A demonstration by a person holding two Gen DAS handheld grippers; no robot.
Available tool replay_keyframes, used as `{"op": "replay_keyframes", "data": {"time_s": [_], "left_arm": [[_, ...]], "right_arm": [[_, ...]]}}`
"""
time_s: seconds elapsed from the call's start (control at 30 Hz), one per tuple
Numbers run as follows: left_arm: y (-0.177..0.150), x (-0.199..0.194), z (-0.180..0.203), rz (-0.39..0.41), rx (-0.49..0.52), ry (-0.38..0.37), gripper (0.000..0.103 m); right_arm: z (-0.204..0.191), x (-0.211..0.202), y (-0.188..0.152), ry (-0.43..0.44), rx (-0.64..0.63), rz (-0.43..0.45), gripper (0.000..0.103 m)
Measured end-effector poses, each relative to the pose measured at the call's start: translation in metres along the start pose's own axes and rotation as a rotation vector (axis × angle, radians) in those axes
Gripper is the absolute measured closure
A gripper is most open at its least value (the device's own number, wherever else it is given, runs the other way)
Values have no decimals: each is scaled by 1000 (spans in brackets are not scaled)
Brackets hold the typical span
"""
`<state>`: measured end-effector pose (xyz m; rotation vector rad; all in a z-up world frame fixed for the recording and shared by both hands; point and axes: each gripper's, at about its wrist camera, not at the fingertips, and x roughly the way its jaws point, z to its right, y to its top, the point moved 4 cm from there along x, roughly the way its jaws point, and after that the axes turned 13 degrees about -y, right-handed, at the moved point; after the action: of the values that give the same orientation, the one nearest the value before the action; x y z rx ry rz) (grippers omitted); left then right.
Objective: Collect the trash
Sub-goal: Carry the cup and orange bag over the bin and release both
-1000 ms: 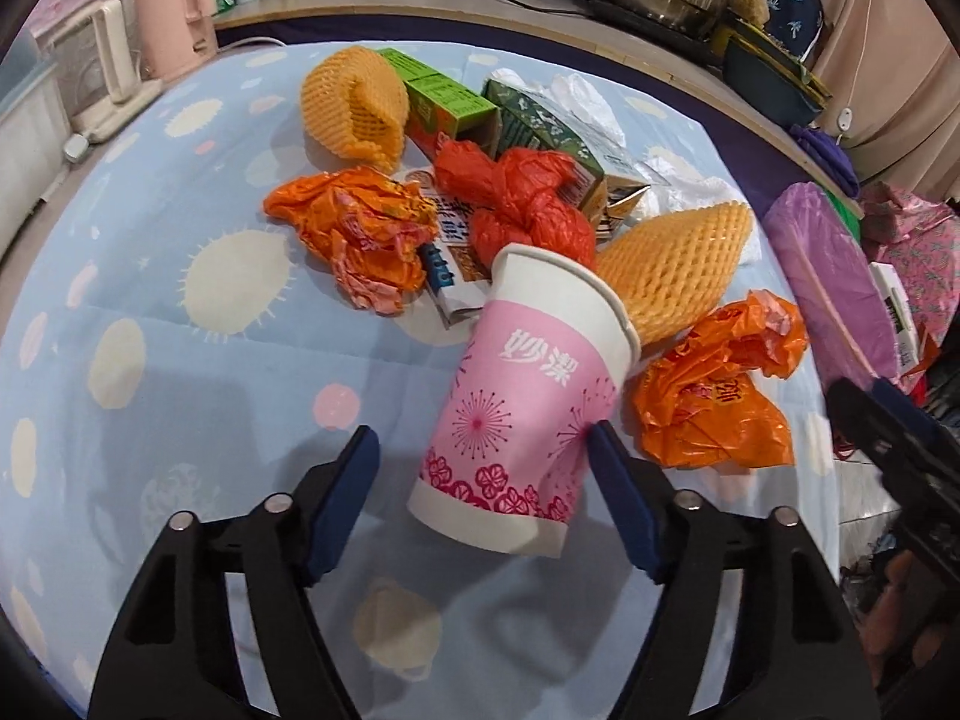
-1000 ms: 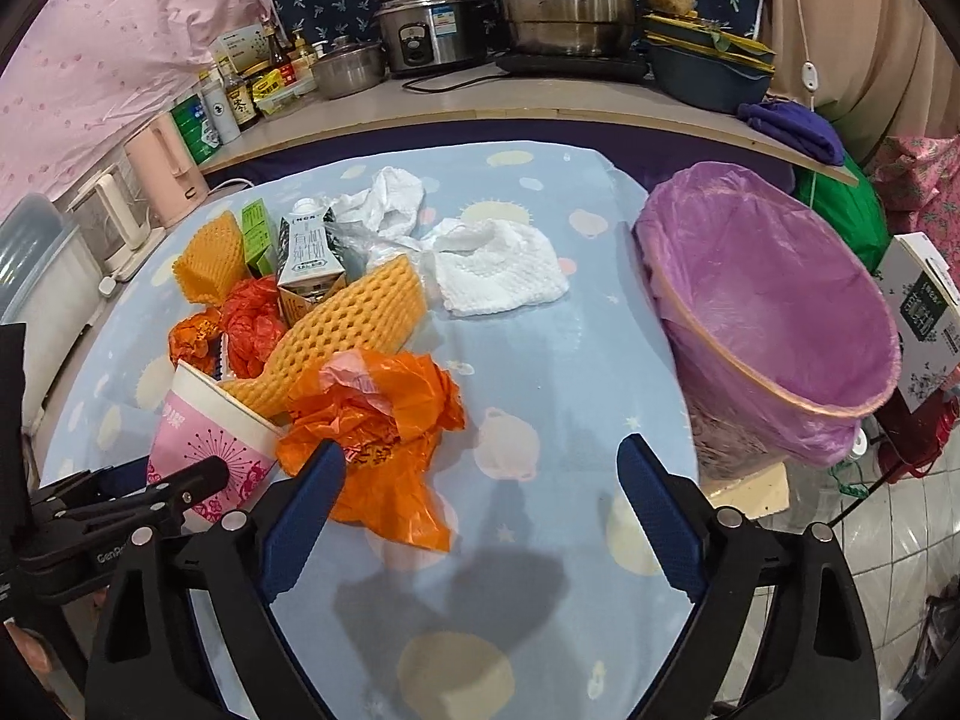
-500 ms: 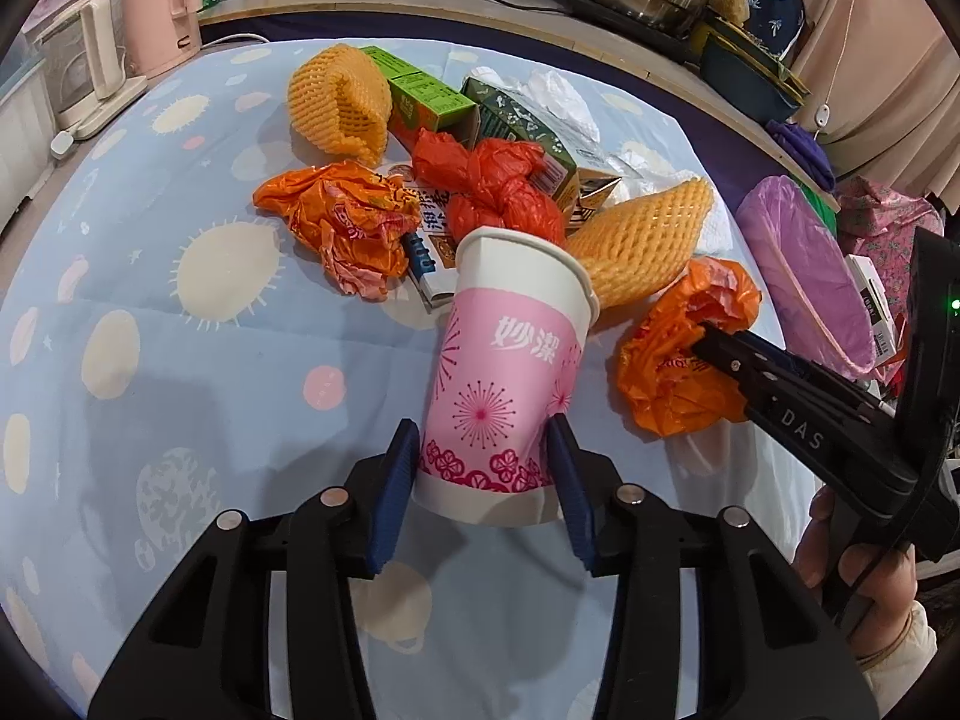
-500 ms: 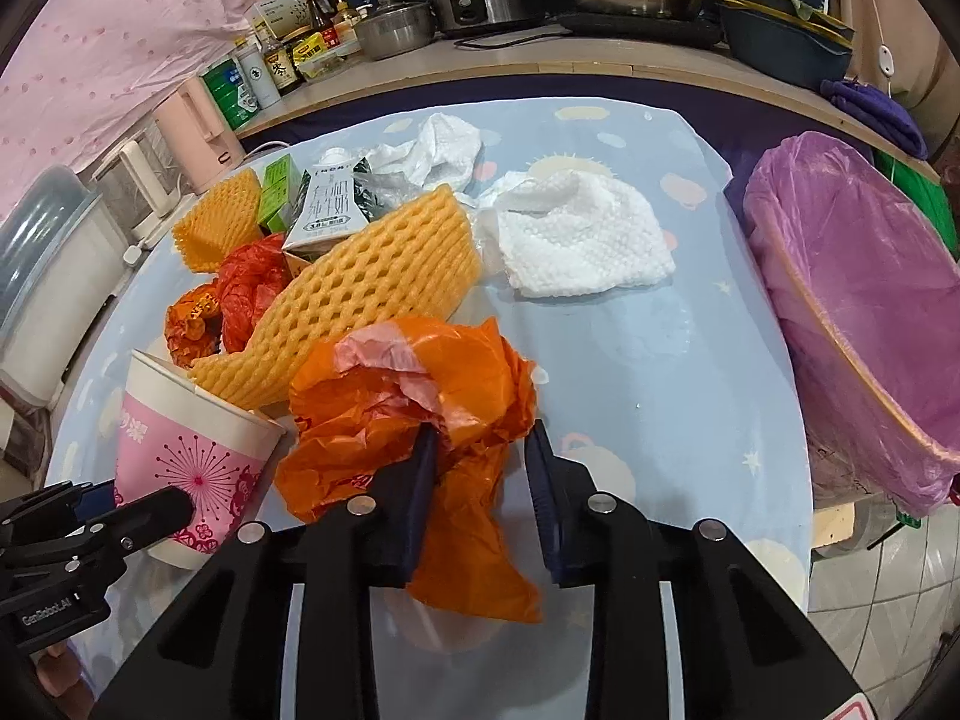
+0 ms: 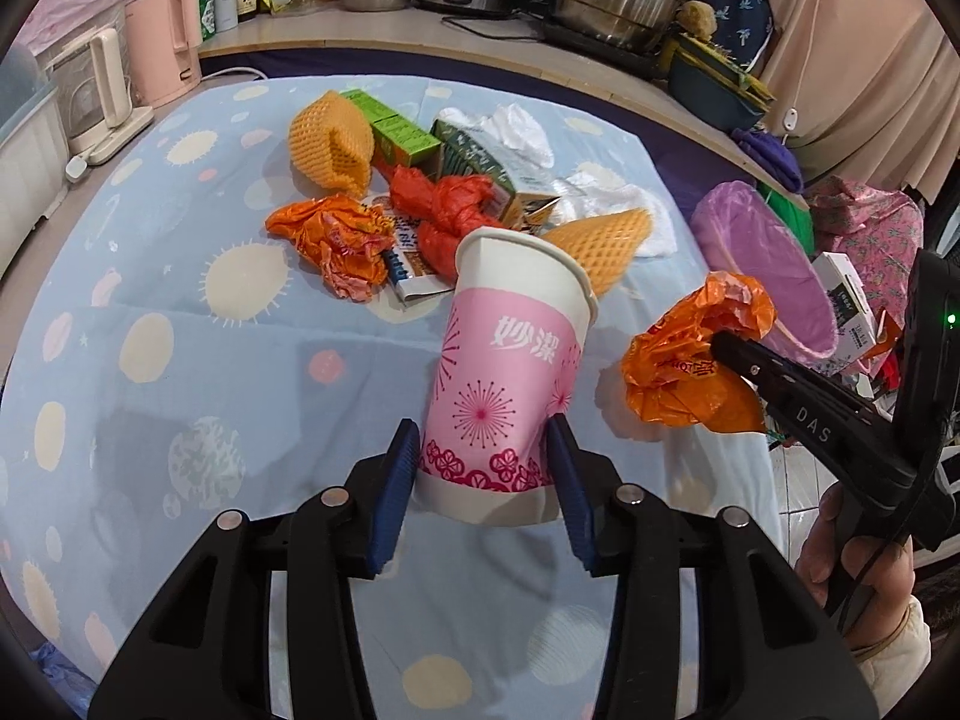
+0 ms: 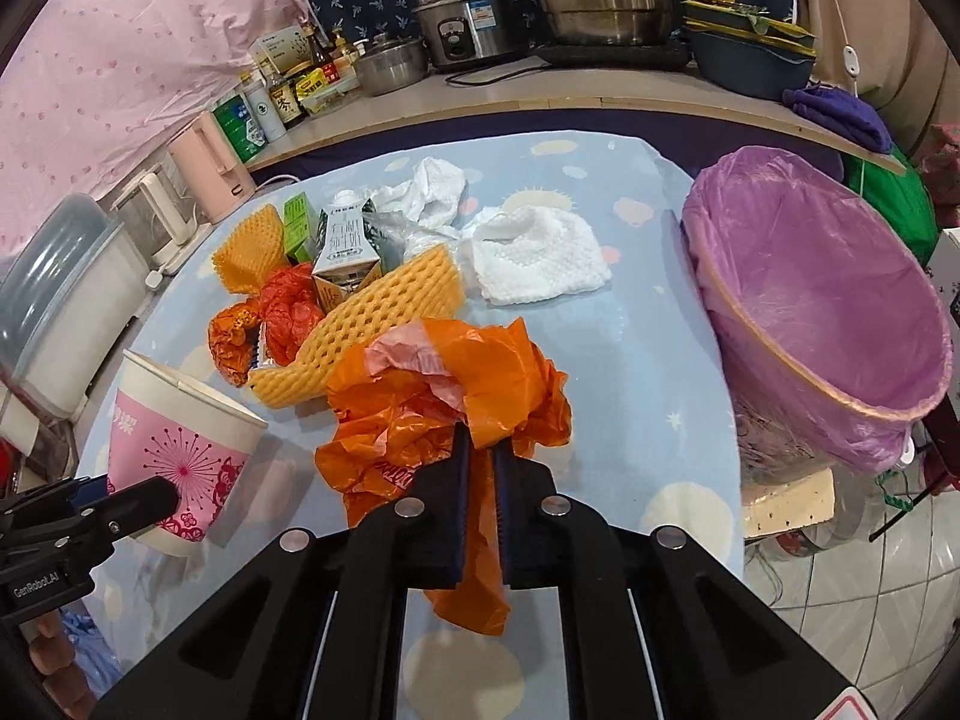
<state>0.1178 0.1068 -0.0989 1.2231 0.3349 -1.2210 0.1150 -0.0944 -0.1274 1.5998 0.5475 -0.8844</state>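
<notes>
My left gripper (image 5: 483, 468) is shut on the base of a pink and white paper cup (image 5: 510, 372), held tilted above the blue tablecloth; the cup also shows in the right wrist view (image 6: 177, 444). My right gripper (image 6: 482, 468) is shut on a crumpled orange plastic bag (image 6: 444, 396), lifted off the cloth; it shows in the left wrist view (image 5: 690, 366) too. A bin lined with a purple bag (image 6: 822, 312) stands at the table's right edge.
A trash pile lies mid-table: yellow foam nets (image 6: 372, 318), red bag (image 5: 450, 210), another orange bag (image 5: 336, 240), cartons (image 6: 348, 252), white cloths (image 6: 534, 258). Kettles (image 5: 162, 42), pots and bottles line the counter behind.
Both grippers closed: the left on the cup, the right on the orange bag. Both objects have since been lifted off the cloth, the bag toward the bin side.
</notes>
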Motion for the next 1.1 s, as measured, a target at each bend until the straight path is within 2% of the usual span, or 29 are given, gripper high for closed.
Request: {"op": "replay_keyframes", "data": {"time_s": [0.23, 0.53, 0.7, 0.87, 1.1], "left_arm": [[14, -12, 37, 40, 62, -41, 61], [65, 12, 133, 99, 232, -164, 61], [100, 55, 189, 101, 310, -239, 61], [124, 111, 229, 66, 346, -281, 61], [126, 183, 250, -23, 362, -256, 61]], "right_arm": [[55, -40, 15, -65, 95, 84, 96], [155, -59, 55, -231, 230, 177, 96], [201, -41, 76, -304, 277, 172, 96], [226, -17, 87, -344, 292, 139, 96], [246, 11, 93, -360, 320, 102, 94]]}}
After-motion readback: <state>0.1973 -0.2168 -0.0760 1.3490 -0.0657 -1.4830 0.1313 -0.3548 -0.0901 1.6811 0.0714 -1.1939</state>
